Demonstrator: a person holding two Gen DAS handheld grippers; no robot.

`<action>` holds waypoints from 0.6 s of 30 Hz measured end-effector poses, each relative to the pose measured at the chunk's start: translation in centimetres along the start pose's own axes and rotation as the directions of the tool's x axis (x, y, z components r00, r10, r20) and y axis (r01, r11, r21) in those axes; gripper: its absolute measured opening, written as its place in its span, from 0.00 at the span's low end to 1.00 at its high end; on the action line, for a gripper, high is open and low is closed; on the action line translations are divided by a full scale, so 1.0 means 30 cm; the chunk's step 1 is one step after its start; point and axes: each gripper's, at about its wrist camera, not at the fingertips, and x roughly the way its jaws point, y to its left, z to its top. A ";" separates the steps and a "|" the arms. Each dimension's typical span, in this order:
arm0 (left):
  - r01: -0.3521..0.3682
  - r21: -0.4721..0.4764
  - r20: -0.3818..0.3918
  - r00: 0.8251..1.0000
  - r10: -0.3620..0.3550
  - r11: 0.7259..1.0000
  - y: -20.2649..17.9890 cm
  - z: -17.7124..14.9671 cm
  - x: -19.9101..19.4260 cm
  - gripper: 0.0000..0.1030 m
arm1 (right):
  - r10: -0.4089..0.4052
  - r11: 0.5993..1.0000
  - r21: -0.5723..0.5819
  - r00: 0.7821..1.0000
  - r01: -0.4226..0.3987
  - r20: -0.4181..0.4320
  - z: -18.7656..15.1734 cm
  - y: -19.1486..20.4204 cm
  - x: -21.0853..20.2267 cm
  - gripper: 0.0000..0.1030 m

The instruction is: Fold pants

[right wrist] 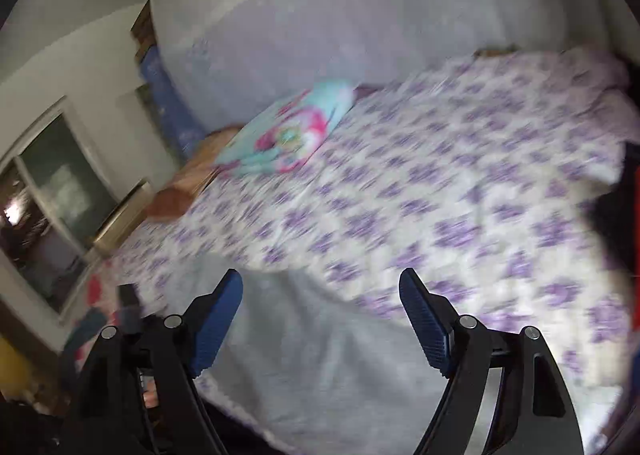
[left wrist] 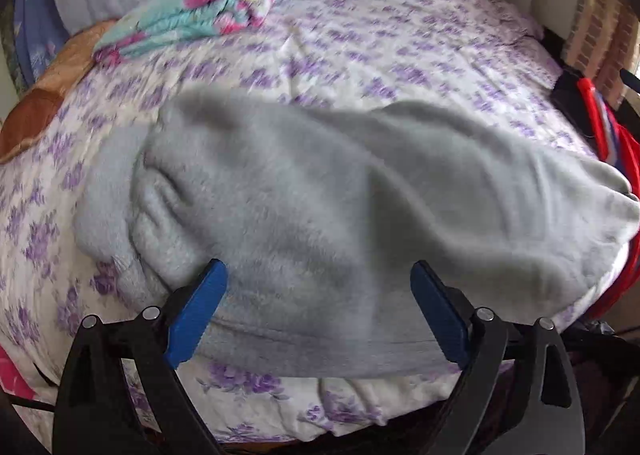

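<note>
Grey fleece pants (left wrist: 320,191) lie bunched across the bed with the purple-flowered sheet (left wrist: 380,39), folds at their left end and a hem at the near edge. My left gripper (left wrist: 319,269) is open, its blue fingers (left wrist: 200,311) spread just above the near part of the pants, holding nothing. In the right wrist view the pants (right wrist: 312,351) show as a pale grey cloth below my right gripper (right wrist: 321,277), which is open and empty above them. That view is blurred by motion.
A folded teal and pink floral blanket (left wrist: 200,11) lies at the far left of the bed, also in the right wrist view (right wrist: 288,131). A brown pillow (left wrist: 36,115) sits at the left edge. Red and blue straps (left wrist: 612,135) hang at the right. A window (right wrist: 52,199) is at the left.
</note>
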 end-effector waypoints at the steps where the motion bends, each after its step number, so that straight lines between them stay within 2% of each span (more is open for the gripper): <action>1: 0.012 -0.021 -0.004 1.000 -0.012 1.000 0.030 -0.017 0.019 0.82 | 0.034 0.999 -0.001 0.996 -0.034 -0.088 0.031 0.016 0.118 0.79; 3: 0.015 -0.016 0.024 1.000 -0.015 1.000 0.045 -0.048 0.002 0.82 | 0.040 0.999 -0.001 0.973 -0.041 -0.225 0.068 0.030 0.330 0.79; 5: -0.003 -0.013 0.032 0.999 0.003 1.000 0.042 -0.067 -0.003 0.82 | 0.066 0.998 0.030 0.935 -0.059 -0.349 0.076 0.026 0.508 0.79; 7: -0.010 -0.018 0.033 0.999 0.011 1.000 0.041 -0.078 -0.004 0.82 | 0.101 0.994 0.087 0.901 -0.070 -0.421 0.063 -0.002 0.625 0.79; 9: -0.014 -0.022 0.028 1.000 0.014 1.000 0.040 -0.080 -0.011 0.82 | 0.149 0.988 0.117 0.849 -0.103 -0.506 0.039 -0.005 0.715 0.79; 11: 0.001 -0.036 0.021 1.000 0.000 0.999 0.050 -0.078 -0.015 0.82 | 0.230 0.973 0.168 0.777 -0.162 -0.586 0.004 0.013 0.767 0.79; 12: 0.010 -0.044 0.018 1.000 -0.010 0.999 0.057 -0.076 -0.017 0.82 | 0.250 0.968 0.180 0.748 -0.175 -0.614 -0.008 0.024 0.784 0.79; 15: 0.029 -0.066 0.015 0.999 -0.028 0.997 0.068 -0.073 -0.021 0.82 | 0.316 0.948 0.191 0.656 -0.256 -0.686 -0.033 0.075 0.816 0.86; 16: 0.031 -0.070 0.015 0.999 -0.030 0.997 0.069 -0.074 -0.021 0.82 | 0.333 0.941 0.198 0.641 -0.275 -0.691 -0.034 0.086 0.830 0.87; 18: 0.027 -0.073 0.015 1.000 -0.026 0.997 0.067 -0.073 -0.019 0.82 | 0.365 0.931 0.238 0.660 -0.277 -0.657 -0.019 0.081 0.867 0.85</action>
